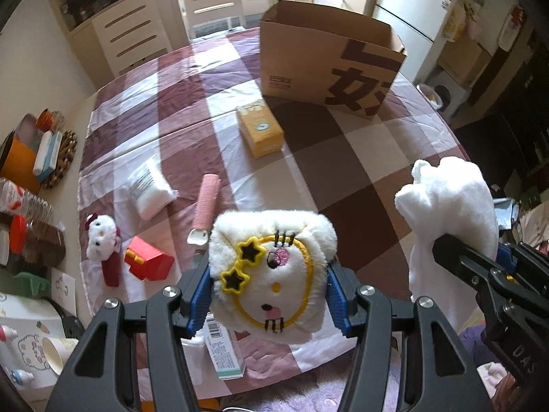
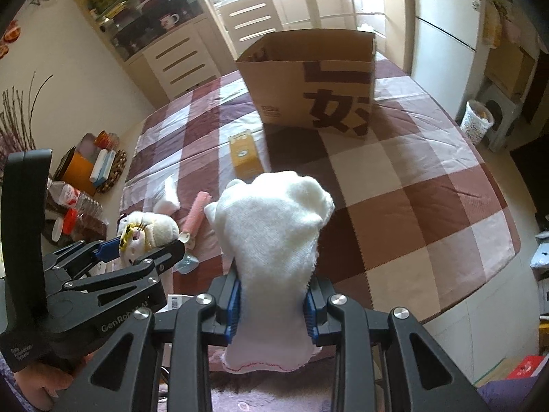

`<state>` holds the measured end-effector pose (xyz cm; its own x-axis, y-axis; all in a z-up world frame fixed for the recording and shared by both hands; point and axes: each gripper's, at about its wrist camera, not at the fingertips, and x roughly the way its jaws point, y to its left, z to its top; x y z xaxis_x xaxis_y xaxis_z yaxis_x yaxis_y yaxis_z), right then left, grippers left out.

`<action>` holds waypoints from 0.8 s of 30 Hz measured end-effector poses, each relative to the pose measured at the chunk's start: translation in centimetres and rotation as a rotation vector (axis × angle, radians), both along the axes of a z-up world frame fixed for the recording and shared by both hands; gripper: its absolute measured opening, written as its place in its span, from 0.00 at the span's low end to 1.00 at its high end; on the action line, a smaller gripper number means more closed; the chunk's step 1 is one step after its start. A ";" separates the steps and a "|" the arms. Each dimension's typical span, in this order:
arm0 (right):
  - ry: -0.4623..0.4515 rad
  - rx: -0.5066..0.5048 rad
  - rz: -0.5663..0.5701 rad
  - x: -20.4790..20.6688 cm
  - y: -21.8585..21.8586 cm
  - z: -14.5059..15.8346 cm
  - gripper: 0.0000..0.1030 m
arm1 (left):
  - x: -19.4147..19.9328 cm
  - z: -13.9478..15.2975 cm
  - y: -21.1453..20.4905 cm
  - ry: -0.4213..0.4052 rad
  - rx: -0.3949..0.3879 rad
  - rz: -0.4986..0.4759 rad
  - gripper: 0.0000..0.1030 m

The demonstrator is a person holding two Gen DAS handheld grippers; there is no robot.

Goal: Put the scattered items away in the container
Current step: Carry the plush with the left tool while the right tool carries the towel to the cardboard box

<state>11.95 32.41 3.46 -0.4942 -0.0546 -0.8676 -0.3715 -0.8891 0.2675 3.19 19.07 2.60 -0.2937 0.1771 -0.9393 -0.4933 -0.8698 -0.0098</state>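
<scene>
Ahead, open cardboard box (image 1: 308, 65), contents unseen; left gripper (image 1: 269, 293) clamping plush toy (image 1: 271, 271); right gripper (image 2: 272, 304) clamping white cloth (image 2: 274, 233)

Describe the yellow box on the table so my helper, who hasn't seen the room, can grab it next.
Start from the brown cardboard box standing open at the far end of the checked tablecloth. Just in front of its near left corner lies the small yellow carton, flat on the cloth. It is the only yellow, hard-edged packet there; the pink roll and white pouch nearer you are soft and pale.
</scene>
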 end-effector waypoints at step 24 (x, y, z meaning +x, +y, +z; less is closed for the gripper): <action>-0.015 0.005 -0.138 0.7 4.1 -0.5 0.29 | -1.3 -0.5 5.6 -0.010 -0.008 -0.146 0.56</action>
<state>12.64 36.49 2.91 -0.4838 0.0174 -0.8750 -0.4943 -0.8305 0.2568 1.85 24.64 2.06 -0.2555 0.2098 -0.9438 -0.6148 -0.7886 -0.0089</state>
